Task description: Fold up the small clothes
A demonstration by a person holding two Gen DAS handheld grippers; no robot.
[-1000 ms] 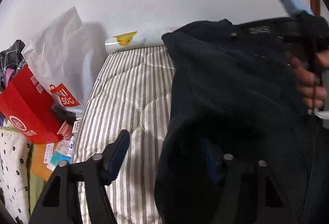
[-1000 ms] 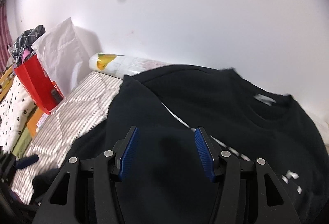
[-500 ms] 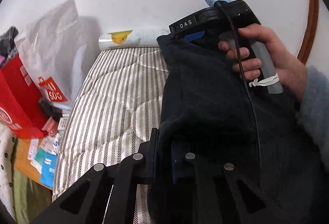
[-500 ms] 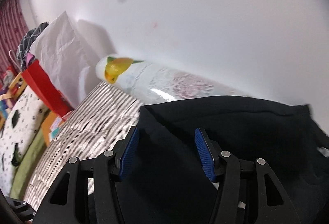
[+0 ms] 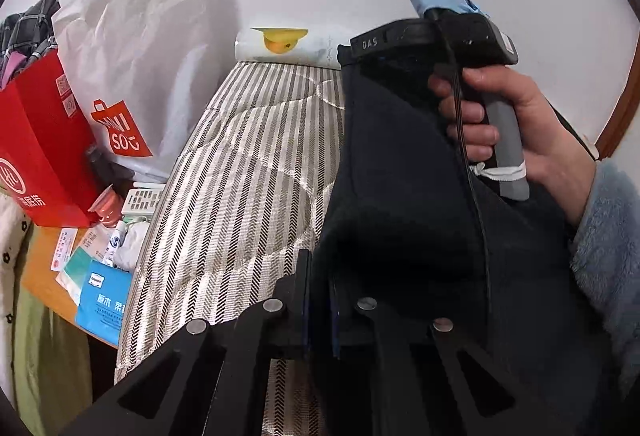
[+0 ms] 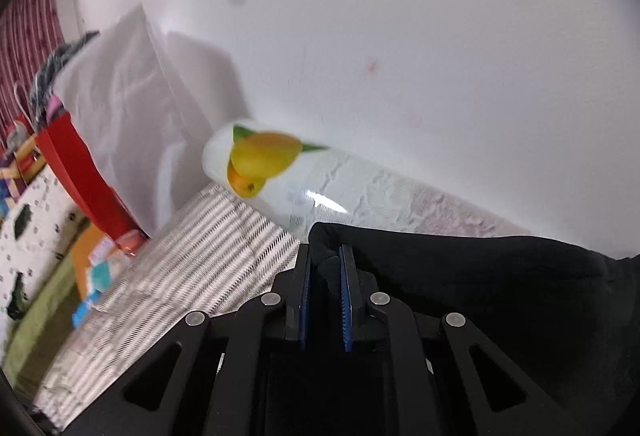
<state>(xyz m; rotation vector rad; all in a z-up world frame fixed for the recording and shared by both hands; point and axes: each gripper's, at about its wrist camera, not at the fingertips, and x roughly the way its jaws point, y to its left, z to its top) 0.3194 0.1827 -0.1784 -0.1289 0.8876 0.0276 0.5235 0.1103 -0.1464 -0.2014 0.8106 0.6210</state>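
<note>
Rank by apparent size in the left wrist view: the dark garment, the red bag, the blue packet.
1. dark garment, largest, though nearest the camera
2. red bag
3. blue packet, smallest

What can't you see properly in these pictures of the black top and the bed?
- Black garment, left wrist view: its full shape is hidden by the right hand, and the frame edge cuts it off.
- Left hand-held gripper: its pads are buried in the cloth.
- Right hand-held gripper, closing on a fold: the garment's remainder runs off the right wrist view's edge.
- Striped mattress: motion blur smears its left side.
</note>
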